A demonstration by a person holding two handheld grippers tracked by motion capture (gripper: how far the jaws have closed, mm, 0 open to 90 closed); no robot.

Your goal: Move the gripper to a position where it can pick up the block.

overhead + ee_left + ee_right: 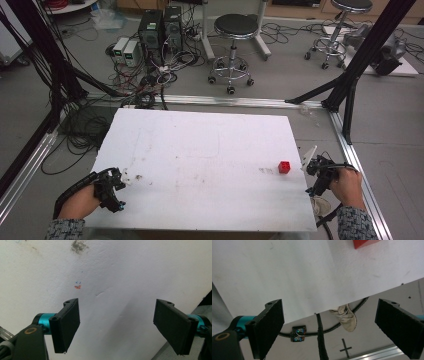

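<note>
The red cube [284, 167] sits on the white desk [200, 150] near its right edge. The right gripper [314, 167] is held just beyond that edge, beside the cube, fingers [268, 326] apart and empty. The left gripper [119, 177] is at the desk's near-left corner, fingers [66, 323] apart and empty.

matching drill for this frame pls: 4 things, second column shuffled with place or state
Things:
1. red cube
2. left gripper
3. right gripper
4. black stool

Places or states:
A. on the floor beyond the table's far edge
B. jaws open, over the table's near left corner
C. on the white table, near its right edge
D. jaws open, just off the table's right edge

Pairs: 1-C, 2-B, 3-D, 4-A
</note>
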